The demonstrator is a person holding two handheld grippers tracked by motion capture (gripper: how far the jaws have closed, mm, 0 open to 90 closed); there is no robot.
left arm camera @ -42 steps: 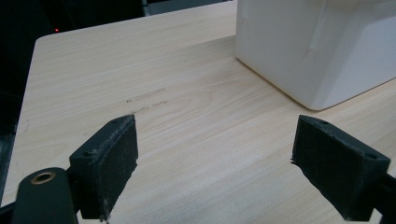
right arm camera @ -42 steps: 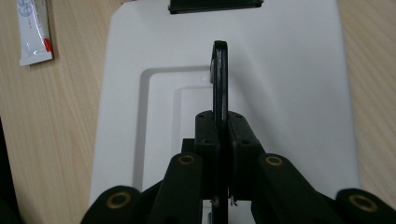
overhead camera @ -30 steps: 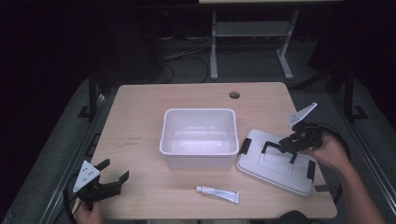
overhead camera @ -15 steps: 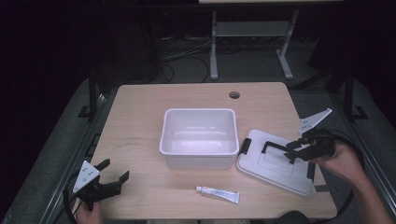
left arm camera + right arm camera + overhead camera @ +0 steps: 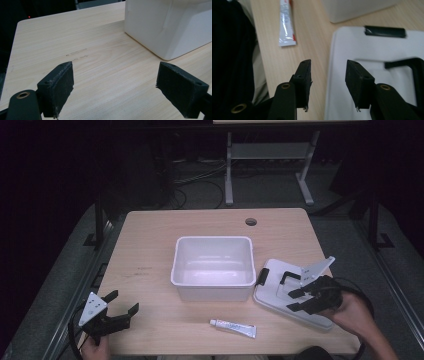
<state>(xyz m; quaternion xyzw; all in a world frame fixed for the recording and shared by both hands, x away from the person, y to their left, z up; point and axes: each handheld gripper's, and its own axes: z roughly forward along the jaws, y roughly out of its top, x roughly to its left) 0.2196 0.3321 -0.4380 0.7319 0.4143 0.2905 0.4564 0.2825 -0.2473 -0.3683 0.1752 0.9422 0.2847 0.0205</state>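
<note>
Looking down from the high view, you have the white bin (image 5: 213,267) at the centre of the worktop (image 5: 150,250), standing uncovered, and its lid (image 5: 275,287) lying flat just off the bin's 3 o'clock side. Your right gripper (image 5: 296,300) hovers over the lid's near edge; its fingers have just been opening and now stand partly apart with nothing between them. Your left gripper (image 5: 122,303) waits at 8 o'clock of the bin, fingers spread wide and empty. I judge the lid has been let go where it lies, so the bin still needs filling or covering. A small tube (image 5: 233,328) lies at 6 o'clock of the bin, apart from both grippers, and a cable hole (image 5: 251,222) sits at 1 o'clock.

From the left gripper view, the fingers (image 5: 58,87) frame bare wood, with the bin's corner (image 5: 172,27) up at 1 o'clock and nothing blocking the way.

From the right gripper view, the fingers (image 5: 304,80) straddle the lid's edge (image 5: 342,50) without touching it. The lid's black handle (image 5: 412,65) lies at 3 o'clock and its latch (image 5: 385,31) at 1 o'clock. The tube (image 5: 286,25) rests at 11 o'clock, clear across open worktop.
</note>
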